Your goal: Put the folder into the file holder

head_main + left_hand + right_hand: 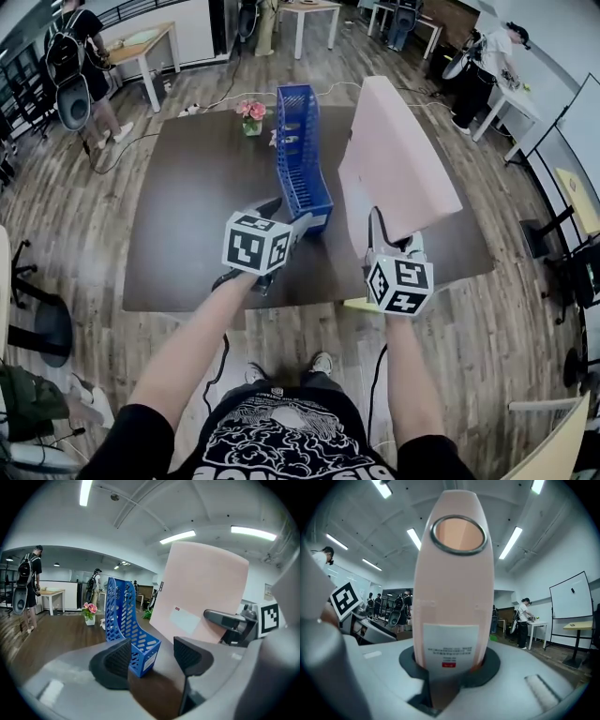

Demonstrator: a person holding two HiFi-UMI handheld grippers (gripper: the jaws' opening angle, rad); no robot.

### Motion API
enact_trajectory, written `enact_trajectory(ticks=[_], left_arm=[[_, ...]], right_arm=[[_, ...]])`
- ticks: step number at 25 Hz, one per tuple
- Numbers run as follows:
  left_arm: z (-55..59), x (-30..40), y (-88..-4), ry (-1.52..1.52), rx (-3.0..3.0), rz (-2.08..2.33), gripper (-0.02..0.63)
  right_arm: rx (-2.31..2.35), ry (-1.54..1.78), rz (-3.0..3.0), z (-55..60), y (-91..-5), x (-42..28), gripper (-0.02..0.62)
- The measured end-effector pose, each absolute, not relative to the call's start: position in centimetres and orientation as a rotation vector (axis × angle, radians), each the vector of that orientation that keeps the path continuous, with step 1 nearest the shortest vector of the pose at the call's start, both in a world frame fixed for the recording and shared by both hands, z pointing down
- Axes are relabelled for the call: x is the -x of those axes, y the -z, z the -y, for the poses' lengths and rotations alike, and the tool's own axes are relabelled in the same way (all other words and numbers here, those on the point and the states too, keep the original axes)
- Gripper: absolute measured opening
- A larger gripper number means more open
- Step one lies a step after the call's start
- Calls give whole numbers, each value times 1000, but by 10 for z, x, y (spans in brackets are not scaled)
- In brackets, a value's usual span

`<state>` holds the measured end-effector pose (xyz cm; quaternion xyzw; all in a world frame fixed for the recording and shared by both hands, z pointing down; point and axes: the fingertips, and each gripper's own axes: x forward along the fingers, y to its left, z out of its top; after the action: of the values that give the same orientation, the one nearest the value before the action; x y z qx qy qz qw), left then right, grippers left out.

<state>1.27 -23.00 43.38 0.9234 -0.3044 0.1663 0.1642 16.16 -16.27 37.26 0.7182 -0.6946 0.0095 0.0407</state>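
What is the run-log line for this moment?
right gripper: shut on pink folder, upright | left gripper: open, empty | blue file holder: empty, on table

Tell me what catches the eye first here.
A big pink folder, clamped at its spine in the right gripper, stands tilted over the right half of the dark table. Just left of it a blue file holder stands on the table, with the open left gripper by its near end.

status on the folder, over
Right tongs shut on pink folder, raised beside the blue file holder. Left tongs open, empty, at the holder's near end. Nothing blocking the slot.
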Motion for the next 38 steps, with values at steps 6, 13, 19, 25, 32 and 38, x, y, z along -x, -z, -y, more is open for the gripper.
enact_trajectory(ticks=[6, 13, 19, 25, 32, 38], left_arm=[[234, -2, -435, -453, -2654, 824, 281], [236, 18, -429, -428, -2664, 820, 281], [239, 48, -425, -411, -2657, 835, 281], [244, 64, -426, -411, -2643, 852, 281], [259, 64, -435, -411, -2615, 884, 281], [276, 63, -430, -391, -2594, 932, 281]], right_arm=[[-2218, 18, 2166, 163, -357, -136, 116], [-2189, 63, 2186, 169, -344, -106, 117], [-2162, 50, 2190, 181, -339, -86, 117], [-2131, 17, 2190, 193, -338, -79, 117], [-2071, -32, 2199, 218, -346, -84, 117], [-1999, -71, 2225, 245, -343, -86, 117]])
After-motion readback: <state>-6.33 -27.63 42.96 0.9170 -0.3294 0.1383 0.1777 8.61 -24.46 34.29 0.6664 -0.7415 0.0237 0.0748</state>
